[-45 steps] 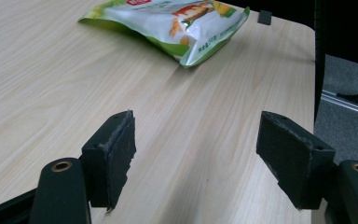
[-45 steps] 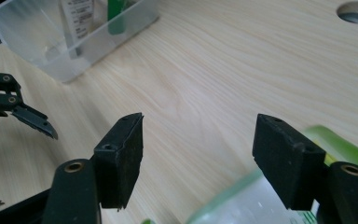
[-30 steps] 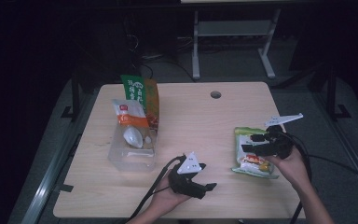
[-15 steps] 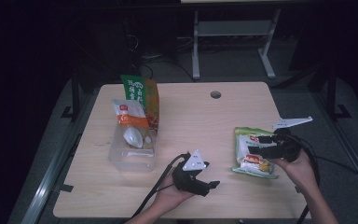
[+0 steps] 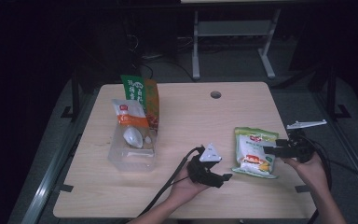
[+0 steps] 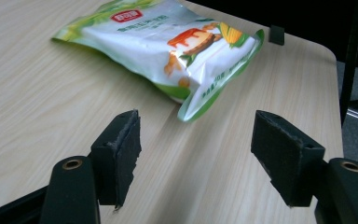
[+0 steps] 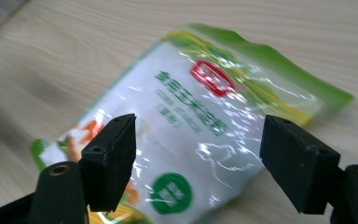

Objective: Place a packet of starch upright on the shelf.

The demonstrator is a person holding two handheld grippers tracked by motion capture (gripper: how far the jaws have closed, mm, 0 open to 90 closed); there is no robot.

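Dark room all around you, with a pale wood worktop [image 5: 186, 126] lit in the middle and a grey-framed stand on the floor behind it; a round cable hole [image 5: 215, 94] sits near the worktop's far edge.

Your right gripper [image 5: 269, 149] hangs over the right edge of the corn snack pouch [image 5: 254, 153], jaws spread wide and holding nothing. In the right gripper view the pouch [image 7: 205, 135] lies flat between and beyond the two black jaws, its red logo and green print facing up, its glossy film catching the light. Whether a jaw touches the film, you cannot tell.

Your left gripper [image 5: 220, 178] rests low near the front of the worktop, just left of the pouch's near corner, pointing towards it. Its jaws are also wide apart and empty. In the left gripper view the pouch [image 6: 168, 46] lies ahead of the jaws, clear of them, with its green-edged corner lifted a little off the wood.

The pouch itself lies on the right half of the worktop, between your two grippers.

Farther off, on the left half, a clear plastic bin [image 5: 133, 154] holds a white packet with an orange band [image 5: 128, 119], and a green and orange bag [image 5: 142, 95] stands upright at its far end.
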